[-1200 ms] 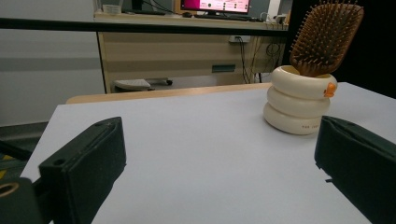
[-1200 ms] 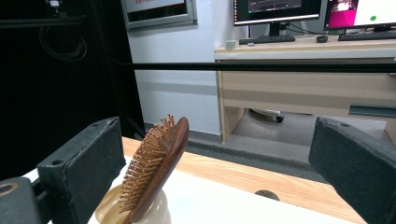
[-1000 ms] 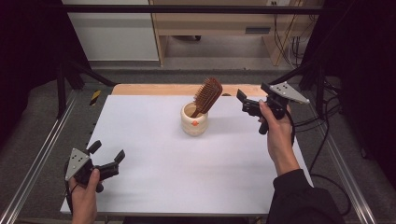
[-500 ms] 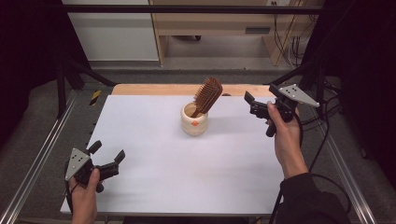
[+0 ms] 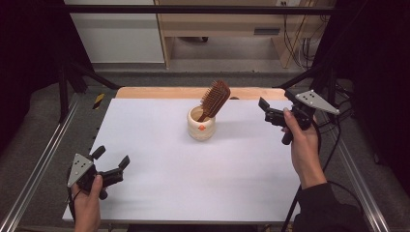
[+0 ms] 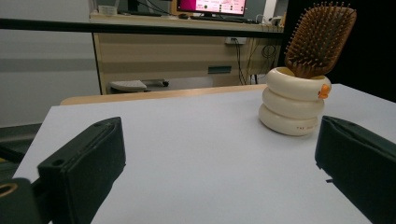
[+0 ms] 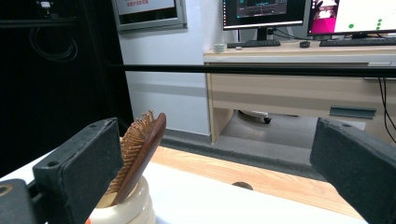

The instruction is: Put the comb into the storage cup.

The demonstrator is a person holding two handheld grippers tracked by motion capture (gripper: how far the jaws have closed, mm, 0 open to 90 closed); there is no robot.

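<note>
Right claw farther from hairbrush

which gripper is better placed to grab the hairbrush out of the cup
Right. The right gripper is open, raised level with the hairbrush in the cup; the left gripper sits at the table's near corner.

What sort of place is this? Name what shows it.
Probably a lab or office workroom: computer monitors and a keyboard sit on a desk behind the framed white table, where a hairbrush stands in a cup.
</note>
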